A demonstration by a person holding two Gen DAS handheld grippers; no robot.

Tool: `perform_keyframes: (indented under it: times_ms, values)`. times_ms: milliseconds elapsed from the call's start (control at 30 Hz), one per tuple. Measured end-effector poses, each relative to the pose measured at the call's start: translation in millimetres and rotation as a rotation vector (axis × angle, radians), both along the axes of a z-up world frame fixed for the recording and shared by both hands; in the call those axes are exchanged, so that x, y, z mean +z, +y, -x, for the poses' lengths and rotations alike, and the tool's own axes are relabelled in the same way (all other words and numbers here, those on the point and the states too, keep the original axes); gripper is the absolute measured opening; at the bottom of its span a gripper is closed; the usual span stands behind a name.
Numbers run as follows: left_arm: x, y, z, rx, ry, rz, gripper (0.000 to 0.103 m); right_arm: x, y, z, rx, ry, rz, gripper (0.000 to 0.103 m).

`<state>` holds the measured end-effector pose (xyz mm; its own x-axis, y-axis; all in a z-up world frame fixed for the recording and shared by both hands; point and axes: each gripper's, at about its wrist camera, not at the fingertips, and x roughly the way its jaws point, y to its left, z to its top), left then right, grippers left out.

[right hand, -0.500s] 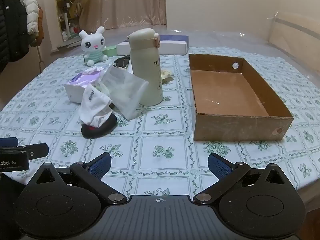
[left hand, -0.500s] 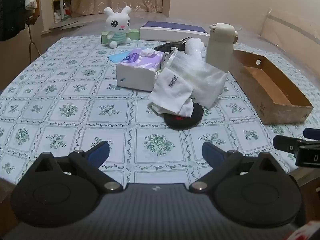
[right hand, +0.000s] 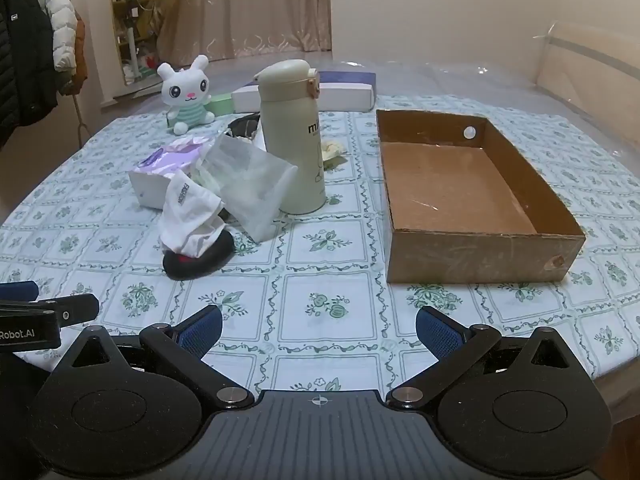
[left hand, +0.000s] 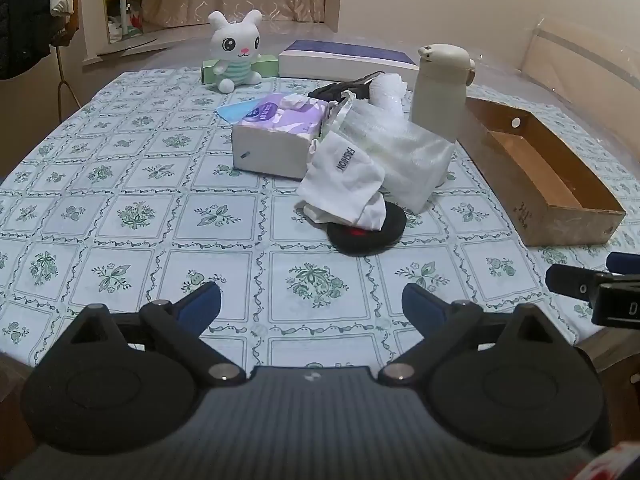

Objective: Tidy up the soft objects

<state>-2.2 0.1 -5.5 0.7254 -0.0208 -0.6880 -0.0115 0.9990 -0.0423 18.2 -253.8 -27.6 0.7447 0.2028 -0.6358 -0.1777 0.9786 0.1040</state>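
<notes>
Left wrist view: left tongs gape empty above the bench; the white sock, limp and light, drapes over a black pad — pinch its bunched middle.

Right wrist view: right tongs also released; cardboard box sits empty right of it.

We see the cardboard box at the right of the table, the flask left of it, the cloth pouch lying on a round pad nearer, the tissue pack behind, and the plush rabbit far left.
</notes>
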Motion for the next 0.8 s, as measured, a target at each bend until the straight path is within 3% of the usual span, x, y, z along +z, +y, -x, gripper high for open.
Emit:
perform_keyframes:
  times_ms: [800]
  values:
    - [4.4,1.0,-0.5,0.004,-0.002,0.016,0.096,0.5,-0.1,-1.5,-0.006,0.007,0.005,0.102]
